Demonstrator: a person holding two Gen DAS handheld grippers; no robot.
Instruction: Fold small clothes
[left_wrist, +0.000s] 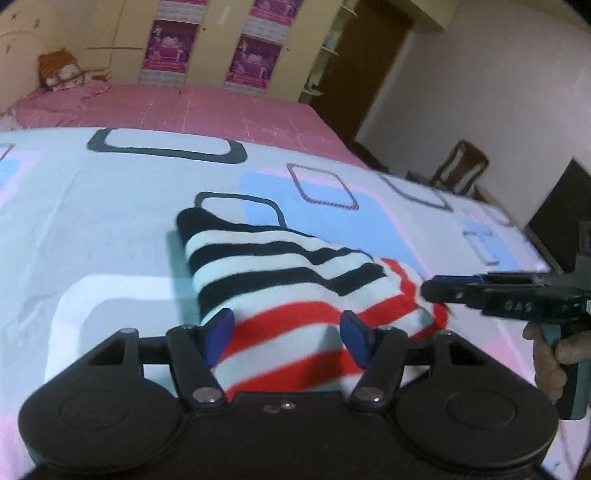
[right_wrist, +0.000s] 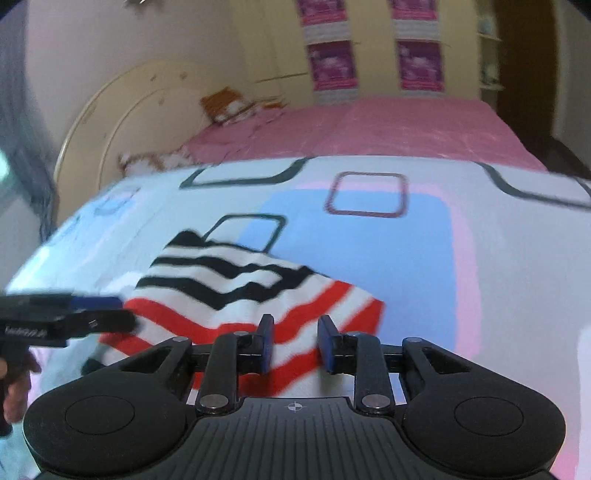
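The striped garment (left_wrist: 280, 280) lies folded on the bed (left_wrist: 110, 229). Left tool (left_wrist: 286, 338) spread above its red stripes, pinching nothing. Right tool (right_wrist: 295, 341) narrowly parted, also pinching nothing.

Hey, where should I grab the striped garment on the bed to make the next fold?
Probably the near red-striped hem of the striped garment, one corner per gripper, coming in low from the near side. It lies flat on the bedsheet, and the left gripper and right gripper are already there.

One striped garment (left_wrist: 280, 280), perhaps two; two grippers.
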